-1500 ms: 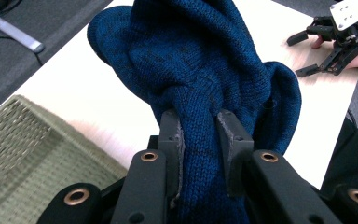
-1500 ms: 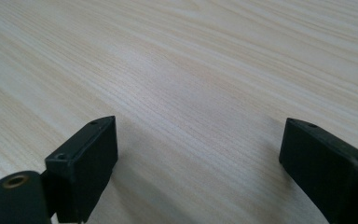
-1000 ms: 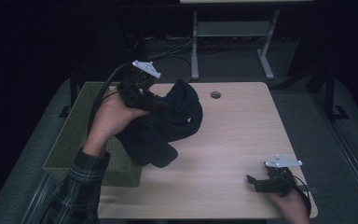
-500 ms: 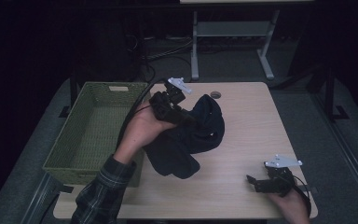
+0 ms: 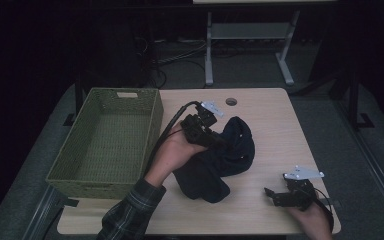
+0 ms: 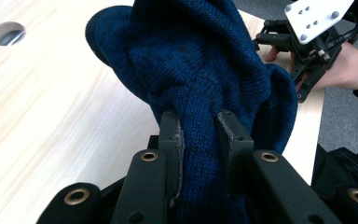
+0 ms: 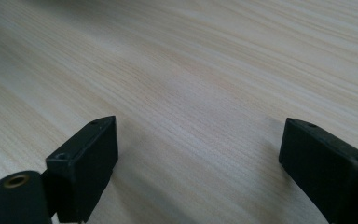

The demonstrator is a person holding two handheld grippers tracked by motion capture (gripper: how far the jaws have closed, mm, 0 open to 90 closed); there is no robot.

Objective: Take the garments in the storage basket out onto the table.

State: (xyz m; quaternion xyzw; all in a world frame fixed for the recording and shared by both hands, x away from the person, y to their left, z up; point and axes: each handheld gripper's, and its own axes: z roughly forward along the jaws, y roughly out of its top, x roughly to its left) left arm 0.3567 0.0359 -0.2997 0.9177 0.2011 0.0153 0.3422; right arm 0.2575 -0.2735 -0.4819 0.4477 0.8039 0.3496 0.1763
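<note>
- My left gripper (image 6: 198,135) is clamped on a bunched fold of the dark blue knitted garment (image 5: 220,160); in the left gripper view the wool is pinched tight between both jaws.
- The garment sits near the middle of the wooden table (image 5: 275,125). Its lower part rests in a heap on the tabletop, while the part I grip is raised off the wood.
- The green woven basket (image 5: 105,145) stands at the table's left edge, just beside my left hand (image 5: 177,152), and as far as I can see there is nothing in it.
- My right gripper (image 5: 286,196) rests near the table's front right corner, well apart from the garment. Its jaws stand wide, with bare wood between them in the right gripper view.
- What is done, as I judge it: the garment is out on the table and I have a firm hold on it.
- What is left, I judge: laying it out or folding it, since it is crumpled for now. That calls for my right gripper to take a second edge, and it has not reached for the wool yet.
- Whether the garment is a sweater or a cap, I cannot tell from this bundle.
</note>
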